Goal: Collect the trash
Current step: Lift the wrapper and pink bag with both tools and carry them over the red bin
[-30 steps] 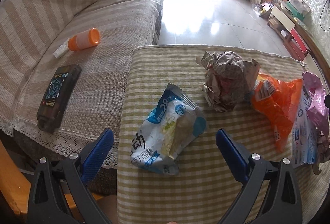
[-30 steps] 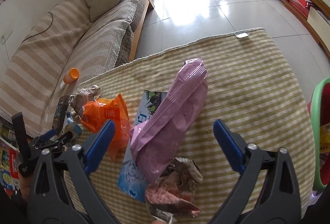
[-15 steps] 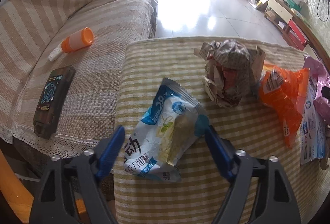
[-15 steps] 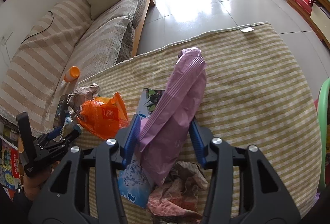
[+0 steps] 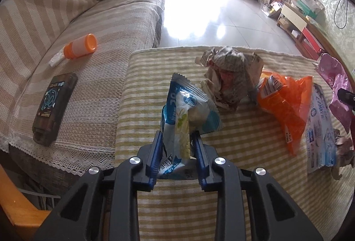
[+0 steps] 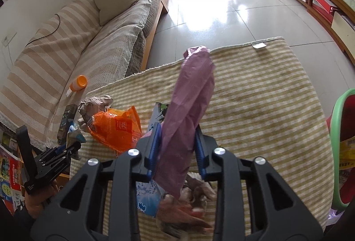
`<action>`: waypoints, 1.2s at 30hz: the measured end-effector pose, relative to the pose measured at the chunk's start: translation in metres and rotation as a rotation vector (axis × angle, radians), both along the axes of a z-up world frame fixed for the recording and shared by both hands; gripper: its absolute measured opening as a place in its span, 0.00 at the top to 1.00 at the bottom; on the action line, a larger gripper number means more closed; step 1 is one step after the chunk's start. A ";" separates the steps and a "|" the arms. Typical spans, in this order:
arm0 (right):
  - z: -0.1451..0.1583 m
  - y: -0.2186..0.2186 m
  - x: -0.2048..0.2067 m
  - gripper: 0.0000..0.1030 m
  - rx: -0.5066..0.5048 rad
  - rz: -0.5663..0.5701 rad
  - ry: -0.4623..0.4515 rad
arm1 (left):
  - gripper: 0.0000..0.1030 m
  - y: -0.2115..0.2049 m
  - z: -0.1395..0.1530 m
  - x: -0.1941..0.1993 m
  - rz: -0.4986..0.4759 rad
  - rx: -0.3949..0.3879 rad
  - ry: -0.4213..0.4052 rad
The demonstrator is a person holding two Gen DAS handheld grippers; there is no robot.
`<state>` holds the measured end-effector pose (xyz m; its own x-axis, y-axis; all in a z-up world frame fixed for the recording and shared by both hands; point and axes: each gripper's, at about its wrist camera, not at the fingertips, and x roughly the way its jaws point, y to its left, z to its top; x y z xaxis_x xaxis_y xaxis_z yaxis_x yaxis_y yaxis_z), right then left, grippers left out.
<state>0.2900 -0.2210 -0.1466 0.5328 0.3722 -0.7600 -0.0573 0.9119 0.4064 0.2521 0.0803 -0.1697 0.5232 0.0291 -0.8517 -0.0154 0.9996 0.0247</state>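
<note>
Trash: blue-white wrapper (image 5: 188,114) and pink bag (image 6: 190,107) — light, crinkly, slippery film.
Left tool (image 5: 176,152): closing on wrapper's near end.
Right tool (image 6: 177,152): clamped mid-bag.
Orange bag (image 5: 286,103): right of wrapper — soft.

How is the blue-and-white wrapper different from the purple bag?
The wrapper is blue and white with print; the purple bag is plain. The wrapper is short and puffy; the bag is long and narrow. The left gripper is closing on the wrapper; the right gripper pinches the bag.
</note>
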 end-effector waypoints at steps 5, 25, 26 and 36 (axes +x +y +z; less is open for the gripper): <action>0.015 -0.004 -0.006 0.74 0.000 -0.006 -0.036 | 0.76 -0.001 0.017 -0.009 0.008 -0.014 -0.034; 0.087 -0.041 -0.062 0.75 -0.019 -0.032 -0.165 | 0.76 -0.059 0.100 -0.062 -0.045 -0.104 -0.174; 0.090 -0.045 -0.066 0.75 -0.021 -0.036 -0.170 | 0.76 -0.064 0.103 -0.064 -0.055 -0.107 -0.178; 0.095 -0.093 -0.091 0.75 -0.014 -0.100 -0.186 | 0.76 -0.125 0.122 -0.071 -0.161 -0.116 -0.197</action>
